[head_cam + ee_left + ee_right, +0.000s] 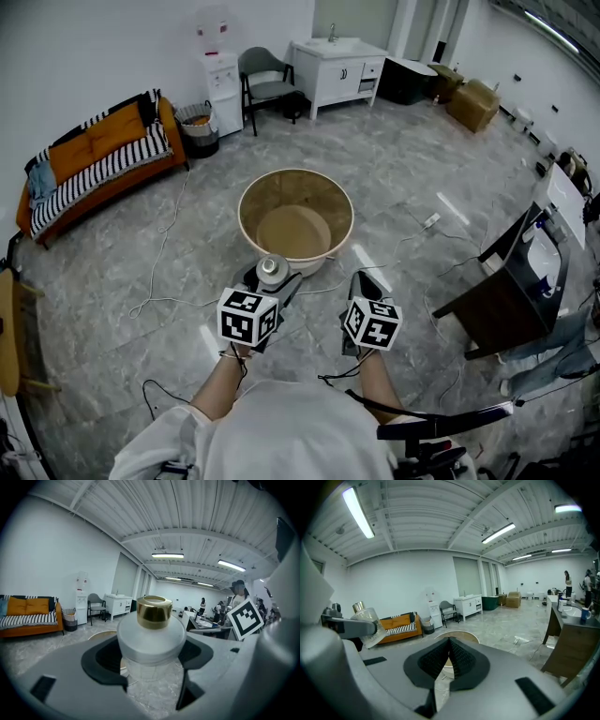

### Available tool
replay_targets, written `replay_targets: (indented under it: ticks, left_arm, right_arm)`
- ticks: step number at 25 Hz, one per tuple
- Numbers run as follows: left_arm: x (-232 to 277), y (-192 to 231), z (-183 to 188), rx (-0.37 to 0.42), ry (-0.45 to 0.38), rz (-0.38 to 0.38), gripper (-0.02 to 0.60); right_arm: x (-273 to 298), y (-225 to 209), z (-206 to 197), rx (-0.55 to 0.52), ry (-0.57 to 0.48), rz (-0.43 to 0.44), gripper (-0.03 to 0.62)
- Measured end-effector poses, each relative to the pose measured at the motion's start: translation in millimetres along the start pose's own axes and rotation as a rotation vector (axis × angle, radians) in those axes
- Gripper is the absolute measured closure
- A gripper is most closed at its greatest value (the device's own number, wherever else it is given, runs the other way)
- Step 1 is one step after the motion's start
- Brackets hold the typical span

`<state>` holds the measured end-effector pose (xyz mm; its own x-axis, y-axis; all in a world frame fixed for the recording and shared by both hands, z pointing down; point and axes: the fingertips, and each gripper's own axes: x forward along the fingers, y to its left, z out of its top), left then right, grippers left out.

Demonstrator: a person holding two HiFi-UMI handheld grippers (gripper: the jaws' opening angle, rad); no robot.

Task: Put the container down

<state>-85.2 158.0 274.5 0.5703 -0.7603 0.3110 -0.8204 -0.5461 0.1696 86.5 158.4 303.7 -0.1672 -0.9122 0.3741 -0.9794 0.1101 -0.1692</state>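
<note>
My left gripper (271, 277) is shut on a clear container (273, 270) with a frosted shoulder and a gold cap, held upright above the floor. In the left gripper view the container (151, 637) fills the space between the dark pads (104, 660), and its gold cap (154, 611) stands above them. The right gripper (365, 284) is beside it on the right, shut, with nothing in it; its ribbed pads (459, 657) touch. The right gripper view also shows the container (367, 619) at the far left. A big round beige tub (246, 220) stands on the floor just ahead of both grippers.
An orange striped sofa (98, 155) lines the left wall. A bin (199, 127), water dispenser (219, 75), chair (267, 82) and white sink cabinet (336, 67) stand at the back. A dark desk (506, 295) is at the right. Cables (164, 248) trail over the grey floor.
</note>
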Motion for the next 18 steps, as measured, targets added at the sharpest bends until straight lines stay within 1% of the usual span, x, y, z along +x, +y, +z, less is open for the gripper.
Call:
replay_targets:
  ticks: [3,7,12,18]
  left_arm:
    - [12.1,-2.4,1.4,-0.004,0.008,0.005,0.242]
    - [24.8,-2.9,4.2,0.013,0.017,0.01,0.242]
    - [45.2,1.6,6.6,0.021,0.035,-0.007,0.242]
    - [83.9,17.0,19.4,0.012,0.015,-0.029,0.242]
  right_arm:
    - [7.6,-15.2,1.5,0.017,0.0,-0.002,0.571]
    - [17.6,-26.3,-1.5,0.05,0.007,-0.002,0.571]
    - [31.4,-37.5,-4.7,0.075,0.023,-0.018,0.571]
    - [54.8,-62.6,11.3,0.071,0.008,-0.064,0.571]
